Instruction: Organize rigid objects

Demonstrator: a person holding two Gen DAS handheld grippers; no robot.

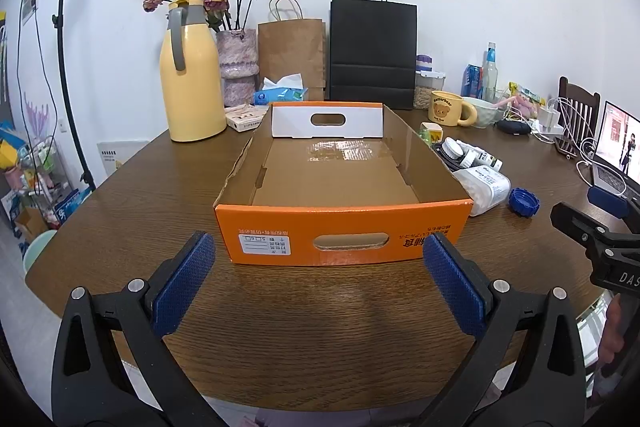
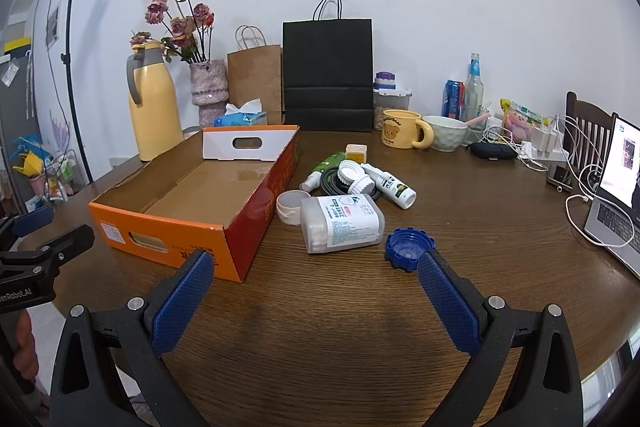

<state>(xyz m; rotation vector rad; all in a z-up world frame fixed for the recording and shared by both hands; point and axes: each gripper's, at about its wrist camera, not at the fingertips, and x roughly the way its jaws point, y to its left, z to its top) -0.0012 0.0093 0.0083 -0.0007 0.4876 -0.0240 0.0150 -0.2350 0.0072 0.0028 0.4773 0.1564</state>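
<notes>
An orange cardboard box (image 1: pixel 344 243) with a bare brown inside sits mid-table, open at the top. My left gripper (image 1: pixel 318 243) hovers just before its near wall, open and holding nothing. To the box's right lie loose items: a blue ribbed cap (image 2: pixel 408 254), a clear cotton-swab case (image 2: pixel 342 223) on its side, a white ring lid (image 2: pixel 291 207), a white spray bottle (image 2: pixel 394 187), white caps (image 2: pixel 352 173) on a coiled black cable (image 2: pixel 330 187), and a small yellow cube (image 2: pixel 356 153). My right gripper (image 2: pixel 315 259) is open above the table, the blue cap just beyond its right finger.
Along the back wall stand a yellow thermos (image 2: pixel 154 115), a vase of dried roses (image 2: pixel 208 87), brown and black paper bags (image 2: pixel 328 71), a tissue pack, a bear mug (image 2: pixel 402 129), a bowl and bottles. A laptop (image 2: pixel 616 203), chargers and white cables fill the right side.
</notes>
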